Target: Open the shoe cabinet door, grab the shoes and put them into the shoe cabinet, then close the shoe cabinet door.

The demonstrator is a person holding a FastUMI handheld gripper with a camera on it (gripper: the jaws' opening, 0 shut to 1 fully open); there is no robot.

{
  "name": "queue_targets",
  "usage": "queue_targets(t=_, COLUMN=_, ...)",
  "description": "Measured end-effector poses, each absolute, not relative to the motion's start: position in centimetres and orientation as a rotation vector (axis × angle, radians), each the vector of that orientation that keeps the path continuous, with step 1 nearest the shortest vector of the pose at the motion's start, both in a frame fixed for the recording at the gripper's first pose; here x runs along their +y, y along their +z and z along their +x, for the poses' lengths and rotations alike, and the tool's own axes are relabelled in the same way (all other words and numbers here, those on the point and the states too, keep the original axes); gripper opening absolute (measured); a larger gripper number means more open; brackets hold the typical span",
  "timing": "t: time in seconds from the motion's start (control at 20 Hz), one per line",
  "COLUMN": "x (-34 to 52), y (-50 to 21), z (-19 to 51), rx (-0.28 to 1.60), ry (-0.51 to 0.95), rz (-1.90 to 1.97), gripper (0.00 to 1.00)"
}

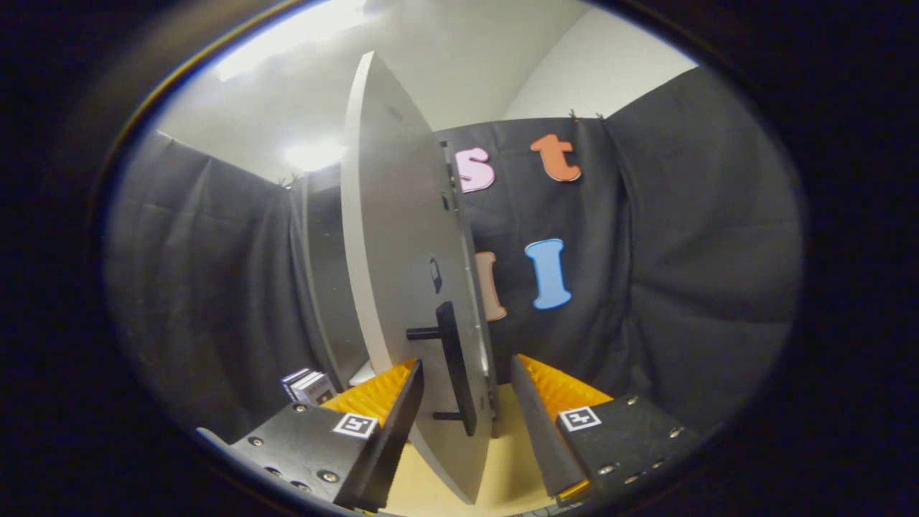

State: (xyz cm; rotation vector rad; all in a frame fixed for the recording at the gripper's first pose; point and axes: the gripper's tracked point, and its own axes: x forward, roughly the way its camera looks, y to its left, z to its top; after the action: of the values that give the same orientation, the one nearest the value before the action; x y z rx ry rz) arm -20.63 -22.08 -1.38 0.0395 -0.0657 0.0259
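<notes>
Here, white flat-panel shoe cabinet door (391,237) seen edge-on, swung open, long axis upright, black bar handle (455,366) likewise upright, gripper (463,384) fingers spread apart, handle and door edge positioned between them.

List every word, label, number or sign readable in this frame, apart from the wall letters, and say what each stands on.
No readable words or numbers.
Square black-and-white marker on one gripper finger: a coded pattern, not text.
Matching marker on the other finger: the same.
Small boxes beyond the fingers, beside the cabinet door: print too small to read.
The fingers stand open either side of the door handle.
</notes>
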Motion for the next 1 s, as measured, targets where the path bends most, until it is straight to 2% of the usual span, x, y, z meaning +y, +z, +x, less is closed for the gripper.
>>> queue_targets(t=0.45, x=-12.0, y=-2.8, z=-15.7, rx=-0.015, ry=0.229, rz=0.046, gripper=0.77)
queue_targets(t=0.9, x=-4.7, y=-5.1, z=-9.7, rx=0.043, ry=0.302, rz=0.041, gripper=0.77)
queue_targets(t=1.0, x=-3.4, y=-5.2, z=-8.5, rx=0.045, ry=0.309, rz=0.035, gripper=0.80)
